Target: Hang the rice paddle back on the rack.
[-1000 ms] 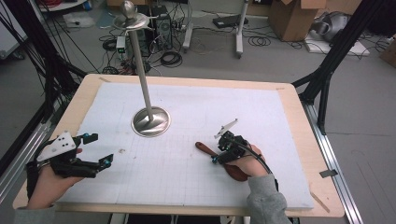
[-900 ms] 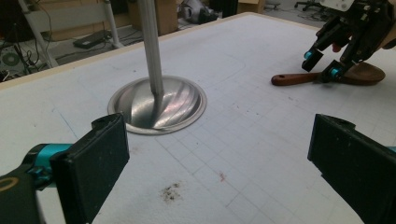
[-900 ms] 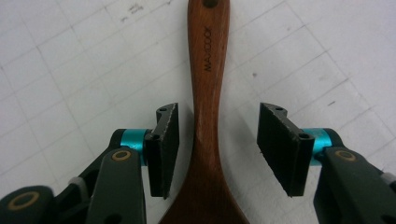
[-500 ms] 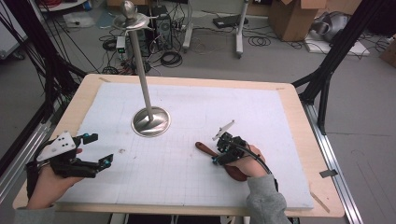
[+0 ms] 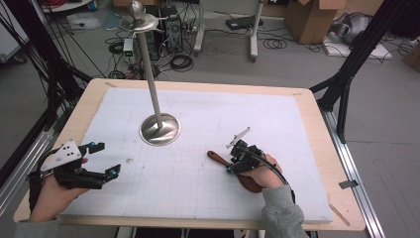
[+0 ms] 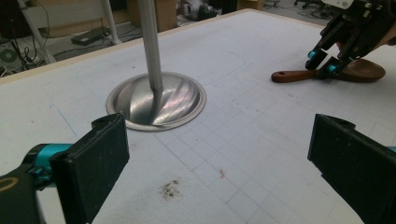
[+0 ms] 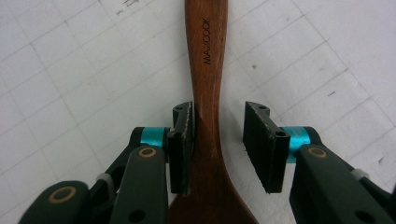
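Closing in, the right hand-held gripper (image 7: 217,149) points down astride the wooden spoon (image 7: 205,56), one pad touching, a gap remaining, while the left hand-held gripper (image 5: 106,158) rests level, jaws apart.

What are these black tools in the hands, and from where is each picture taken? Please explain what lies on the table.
A person holds a two-jaw gripper in each hand. One picture looks down from above the table; the other two come from cameras riding on the grippers. On the white mat stands a metal stand with a round base and a tall pole. A wooden spoon lies flat near the right gripper. Its jaws have just been closing around the spoon's handle: one pad seems to touch it, the other is still apart, so it is not gripped. The left gripper is wide open and holds nothing.
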A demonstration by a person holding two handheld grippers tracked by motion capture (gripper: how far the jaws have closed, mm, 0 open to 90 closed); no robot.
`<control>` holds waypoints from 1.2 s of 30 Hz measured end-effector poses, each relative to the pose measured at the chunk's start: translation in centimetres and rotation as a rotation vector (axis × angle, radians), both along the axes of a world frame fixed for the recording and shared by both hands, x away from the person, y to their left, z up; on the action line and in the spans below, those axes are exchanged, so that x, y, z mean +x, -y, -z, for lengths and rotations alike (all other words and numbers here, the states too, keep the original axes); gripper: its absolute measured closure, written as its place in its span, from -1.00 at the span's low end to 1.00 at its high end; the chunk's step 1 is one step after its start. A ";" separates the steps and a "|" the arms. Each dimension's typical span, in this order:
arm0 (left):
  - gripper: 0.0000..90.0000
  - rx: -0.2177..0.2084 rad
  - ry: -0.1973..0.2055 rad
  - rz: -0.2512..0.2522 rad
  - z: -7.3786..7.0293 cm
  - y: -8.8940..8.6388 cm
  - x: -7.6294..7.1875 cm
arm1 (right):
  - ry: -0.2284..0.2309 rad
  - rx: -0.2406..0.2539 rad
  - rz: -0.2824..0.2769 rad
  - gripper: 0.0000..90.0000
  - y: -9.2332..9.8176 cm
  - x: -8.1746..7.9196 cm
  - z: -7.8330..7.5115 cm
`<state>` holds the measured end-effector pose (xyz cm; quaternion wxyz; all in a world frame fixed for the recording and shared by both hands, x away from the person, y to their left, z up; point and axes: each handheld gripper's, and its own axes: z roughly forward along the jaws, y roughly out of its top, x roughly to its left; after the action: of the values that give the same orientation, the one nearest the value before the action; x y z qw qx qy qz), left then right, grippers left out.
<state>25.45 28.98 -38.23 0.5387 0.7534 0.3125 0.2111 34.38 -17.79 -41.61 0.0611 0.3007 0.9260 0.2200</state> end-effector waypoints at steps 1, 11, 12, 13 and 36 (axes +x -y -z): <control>-0.87 0.000 -0.001 0.000 0.0 0.0 0.0 | 0.001 -0.003 0.001 0.41 0.0 -0.1 0.0; -0.87 0.011 -0.010 0.000 0.3 0.1 0.1 | -0.003 -0.016 0.000 0.46 -0.2 -0.2 -0.1; -0.87 0.012 -0.010 0.001 0.3 0.1 0.1 | -0.005 -0.015 0.000 0.48 -0.2 -0.2 -0.1; -0.87 0.014 -0.012 0.003 0.3 0.1 0.1 | -0.004 -0.014 -0.005 0.51 -0.2 -0.2 -0.1; -0.87 0.013 -0.016 0.002 0.4 0.1 0.1 | 0.021 0.015 -0.038 0.71 0.2 -0.2 -0.8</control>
<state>25.59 28.86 -38.61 0.5316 0.7586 0.3150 0.2065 34.15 -18.03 -40.78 0.0645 0.2810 0.9291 0.2314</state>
